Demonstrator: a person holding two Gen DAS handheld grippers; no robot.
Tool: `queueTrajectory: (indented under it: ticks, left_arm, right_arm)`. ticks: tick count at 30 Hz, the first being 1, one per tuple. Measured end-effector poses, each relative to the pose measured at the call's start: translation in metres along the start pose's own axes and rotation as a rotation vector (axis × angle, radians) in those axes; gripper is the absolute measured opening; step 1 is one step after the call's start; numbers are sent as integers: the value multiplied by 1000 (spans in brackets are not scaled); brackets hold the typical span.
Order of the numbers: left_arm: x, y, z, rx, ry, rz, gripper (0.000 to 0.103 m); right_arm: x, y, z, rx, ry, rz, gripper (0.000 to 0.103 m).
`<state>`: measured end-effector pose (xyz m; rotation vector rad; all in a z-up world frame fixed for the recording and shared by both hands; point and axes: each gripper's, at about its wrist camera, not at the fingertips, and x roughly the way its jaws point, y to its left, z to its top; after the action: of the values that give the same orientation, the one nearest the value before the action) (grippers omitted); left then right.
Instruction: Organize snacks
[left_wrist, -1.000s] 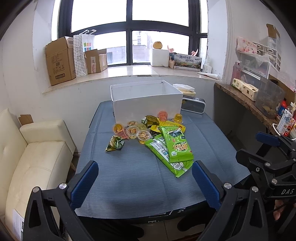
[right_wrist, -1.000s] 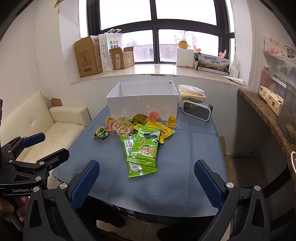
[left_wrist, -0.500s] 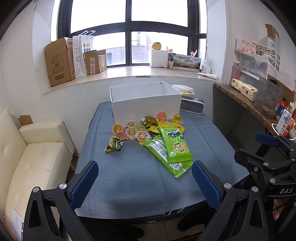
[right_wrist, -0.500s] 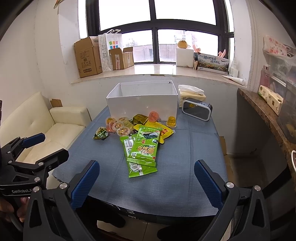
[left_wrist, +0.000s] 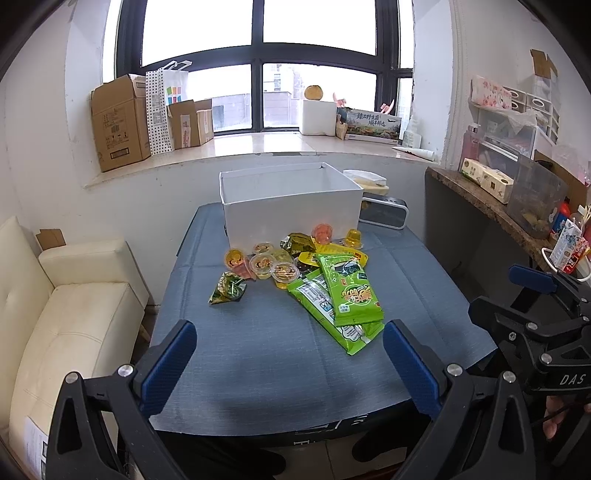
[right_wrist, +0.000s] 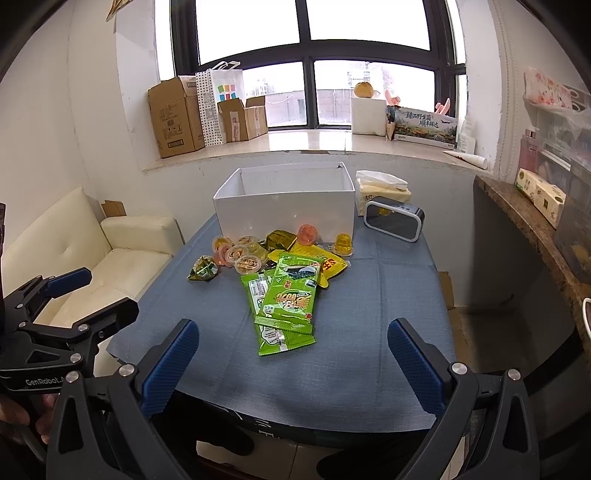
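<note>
A white open box (left_wrist: 291, 201) (right_wrist: 284, 206) stands at the far side of the blue-covered table (left_wrist: 258, 354) (right_wrist: 351, 354). In front of it lies a pile of snacks: two green packets (left_wrist: 349, 291) (right_wrist: 291, 299), a yellow packet (right_wrist: 328, 264), several jelly cups (left_wrist: 262, 264) (right_wrist: 240, 254) and a small green pyramid pouch (left_wrist: 227, 288) (right_wrist: 203, 271). My left gripper (left_wrist: 291, 354) hangs open over the table's near edge, nothing between its fingers. My right gripper (right_wrist: 295, 354) is open too, just as far back from the pile.
A cream sofa (left_wrist: 70, 314) sits left of the table. A speaker (right_wrist: 393, 218) and a tissue box (right_wrist: 382, 188) stand right of the white box. A cluttered counter (left_wrist: 498, 206) runs along the right. Cardboard boxes (left_wrist: 118, 122) line the windowsill.
Both views have barely shifted; the snacks and the box lie where they were, and both grippers stay open.
</note>
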<state>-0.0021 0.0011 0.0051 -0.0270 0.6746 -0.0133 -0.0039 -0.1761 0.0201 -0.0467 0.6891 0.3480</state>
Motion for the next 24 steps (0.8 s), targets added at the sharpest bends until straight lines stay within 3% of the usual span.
queueTrajectory:
  ticks: [24]
  left_arm:
    - [-2, 3, 1, -19, -1, -11, 103]
  right_arm:
    - [0, -3, 0, 8, 4, 4, 103]
